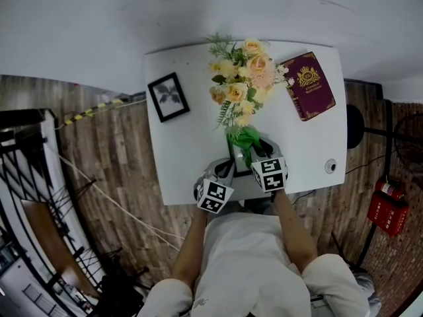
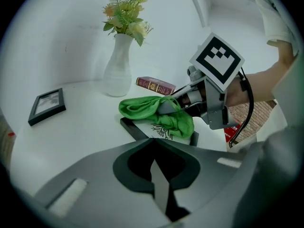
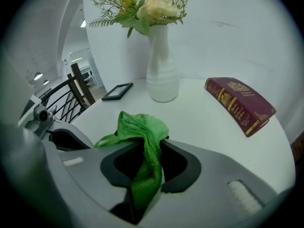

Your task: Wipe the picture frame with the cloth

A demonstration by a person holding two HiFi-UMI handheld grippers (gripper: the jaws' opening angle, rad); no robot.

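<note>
So here's what we've got. The right gripper (image 3: 151, 148) has its jaws clamped on the green cloth (image 3: 142, 125), with a fold of it running down between them. The bunched end sits on the picture frame (image 2: 151, 128). That frame lies flat at the near edge of the white table (image 1: 192, 157), on the near side of the vase (image 3: 162, 75).

The left gripper (image 2: 153, 144) has its jaws together, with nothing we can see between them. Its tips sit right at the frame's near edge, but we can't tell if they actually touch it.

We only get part of that frame. In the left gripper view, one black side and a strip of white picture with a dark drawing show. The cloth covers the far side, and the gripper's own body cuts off the near corner. From the head view it's nearly all hidden under the cloth, the flowers (image 1: 243, 78) and the two marker cubes. The right gripper's tips are buried in cloth in the left gripper view too.

Elsewhere, a small black frame (image 1: 168, 96) lies at the far left of the table, well apart from all this, and a maroon book (image 1: 309, 84) lies at the far right. There's a small round thing (image 1: 330, 166) near the right edge, too small for us to make out.
</note>
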